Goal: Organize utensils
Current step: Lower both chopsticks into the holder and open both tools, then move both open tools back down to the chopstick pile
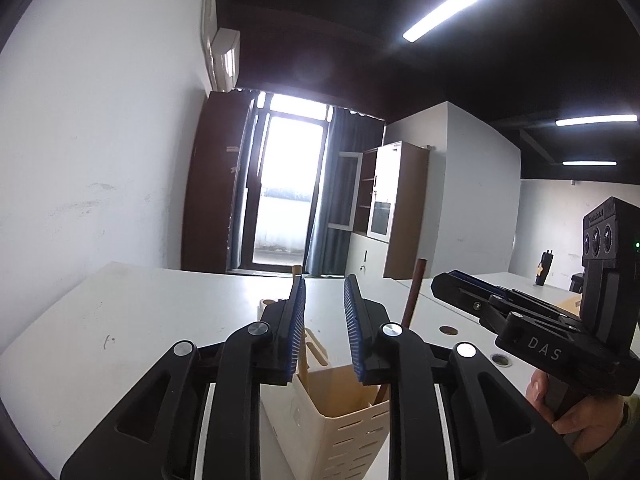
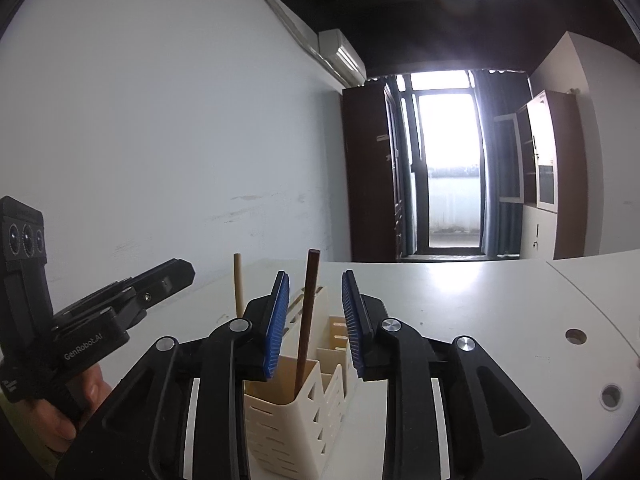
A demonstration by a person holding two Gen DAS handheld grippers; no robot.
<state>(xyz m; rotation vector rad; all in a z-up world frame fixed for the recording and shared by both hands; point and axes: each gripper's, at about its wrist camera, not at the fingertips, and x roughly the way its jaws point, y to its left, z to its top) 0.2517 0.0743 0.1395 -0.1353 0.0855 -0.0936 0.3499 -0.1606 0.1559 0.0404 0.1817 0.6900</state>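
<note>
A cream slotted utensil holder (image 1: 344,428) (image 2: 296,420) stands on the white table, just below both grippers. A dark brown stick (image 2: 306,320) stands upright in its near compartment; it also shows in the left wrist view (image 1: 412,300). A pale wooden stick (image 2: 239,286) stands behind my right gripper's left finger; its tip shows in the left wrist view (image 1: 297,270). My left gripper (image 1: 324,320) is open and empty above the holder. My right gripper (image 2: 314,316) is open, its pads on either side of the brown stick without touching it.
The white table (image 1: 140,312) (image 2: 480,300) runs toward a white wall on the left and has round cable holes (image 2: 576,336) on the right. Each gripper shows in the other's view, the right one (image 1: 520,320), the left one (image 2: 100,312). Cabinets and a bright door stand behind.
</note>
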